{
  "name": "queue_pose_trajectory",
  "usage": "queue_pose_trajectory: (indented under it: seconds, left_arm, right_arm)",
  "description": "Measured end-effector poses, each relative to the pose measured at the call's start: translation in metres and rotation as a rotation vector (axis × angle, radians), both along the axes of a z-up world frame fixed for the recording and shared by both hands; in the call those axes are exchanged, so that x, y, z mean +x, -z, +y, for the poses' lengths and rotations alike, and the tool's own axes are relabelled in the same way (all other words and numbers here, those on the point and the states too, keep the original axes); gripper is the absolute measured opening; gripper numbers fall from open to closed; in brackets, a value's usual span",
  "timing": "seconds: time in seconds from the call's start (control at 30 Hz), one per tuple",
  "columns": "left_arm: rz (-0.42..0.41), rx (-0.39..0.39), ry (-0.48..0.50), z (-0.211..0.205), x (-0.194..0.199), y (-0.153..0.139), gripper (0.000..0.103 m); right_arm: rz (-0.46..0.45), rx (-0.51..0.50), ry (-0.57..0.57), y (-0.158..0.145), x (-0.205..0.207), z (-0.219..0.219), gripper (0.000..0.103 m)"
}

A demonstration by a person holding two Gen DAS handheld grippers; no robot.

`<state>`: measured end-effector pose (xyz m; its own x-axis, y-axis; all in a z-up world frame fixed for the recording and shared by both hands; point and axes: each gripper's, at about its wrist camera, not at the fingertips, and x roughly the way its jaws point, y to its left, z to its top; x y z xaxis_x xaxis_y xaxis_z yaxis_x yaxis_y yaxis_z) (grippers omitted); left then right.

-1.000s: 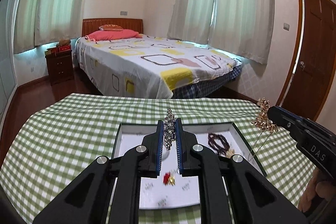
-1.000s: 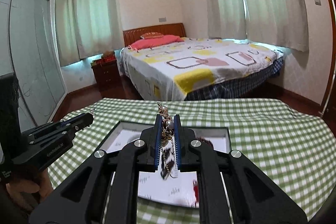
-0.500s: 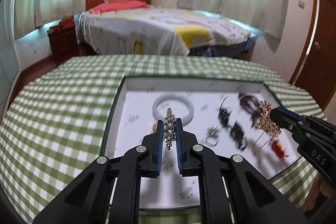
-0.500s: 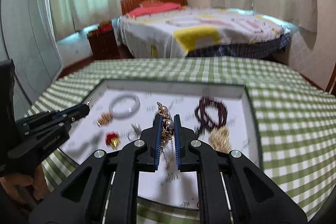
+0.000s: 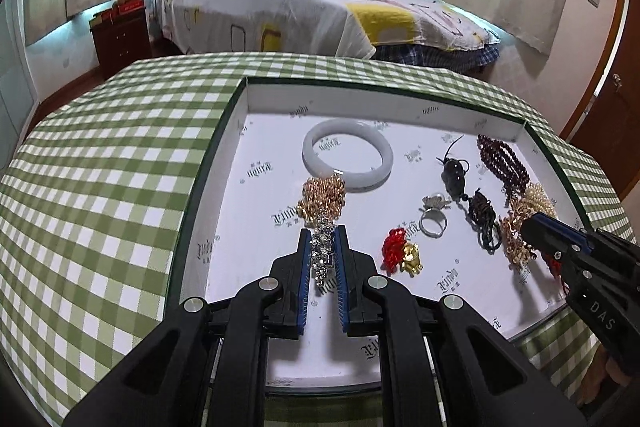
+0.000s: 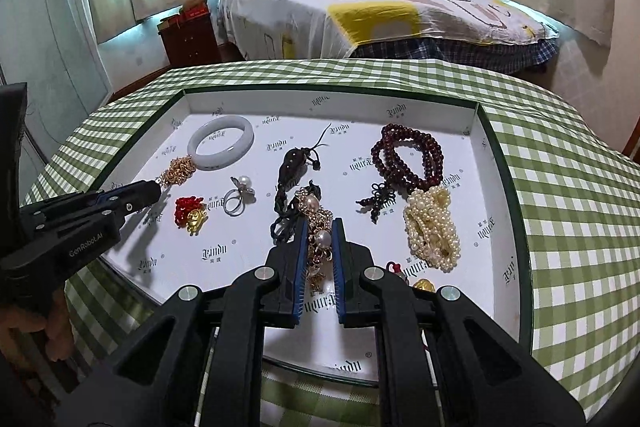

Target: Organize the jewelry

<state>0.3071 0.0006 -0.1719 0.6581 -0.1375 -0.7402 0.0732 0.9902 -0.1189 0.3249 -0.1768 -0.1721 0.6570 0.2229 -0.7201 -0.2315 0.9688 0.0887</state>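
A shallow white tray (image 5: 208, 163) with a dark green rim lies on the green checked tablecloth. My left gripper (image 5: 323, 233) is shut on a silver rhinestone piece (image 5: 323, 255), low over the tray's left half. Its tip is right before a gold chain cluster (image 5: 322, 197) and a white bangle (image 5: 347, 161). My right gripper (image 6: 319, 223) is shut on a gold-and-pearl piece (image 6: 316, 213) above the tray's middle. That piece overlaps a black cord pendant (image 6: 294, 167). Each gripper shows in the other's view, the left gripper (image 6: 154, 189) and the right gripper (image 5: 536, 227).
Also in the tray (image 6: 504, 163) are a dark bead bracelet (image 6: 408, 155), a pearl strand (image 6: 432, 227), a silver ring (image 6: 236, 203) and a red-and-gold charm (image 6: 190, 213). A hand (image 6: 52, 327) grips the left tool. A bed (image 5: 304, 11) stands beyond the table.
Both grippers have come down toward the tray and tipped further downward, so the tray now fills both views. Each still has its piece clamped.
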Motion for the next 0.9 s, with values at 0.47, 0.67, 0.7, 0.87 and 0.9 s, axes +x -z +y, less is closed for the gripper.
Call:
queue_pose_trajectory:
  seconds: [0.47, 0.67, 0.7, 0.87, 0.9]
  left_arm:
    - [0.016, 0.013, 0.012, -0.006, 0.001, 0.004, 0.040]
    - [0.009, 0.016, 0.040, -0.015, 0.000, 0.003, 0.054]
    - [0.007, 0.018, 0.043, -0.016, -0.001, 0.002, 0.055]
    - [0.002, 0.008, 0.055, -0.020, -0.003, 0.001, 0.064]
    - [-0.002, 0.003, 0.059, -0.020, -0.005, 0.001, 0.066]
  right_arm:
    - [-0.001, 0.011, 0.001, -0.001, -0.005, -0.002, 0.041]
    - [-0.014, 0.017, 0.002, -0.005, -0.007, -0.001, 0.050]
    - [-0.017, 0.019, 0.003, -0.005, -0.008, -0.002, 0.051]
    - [-0.030, 0.041, 0.010, -0.011, -0.011, -0.006, 0.059]
    - [-0.033, 0.047, 0.011, -0.012, -0.012, -0.007, 0.060]
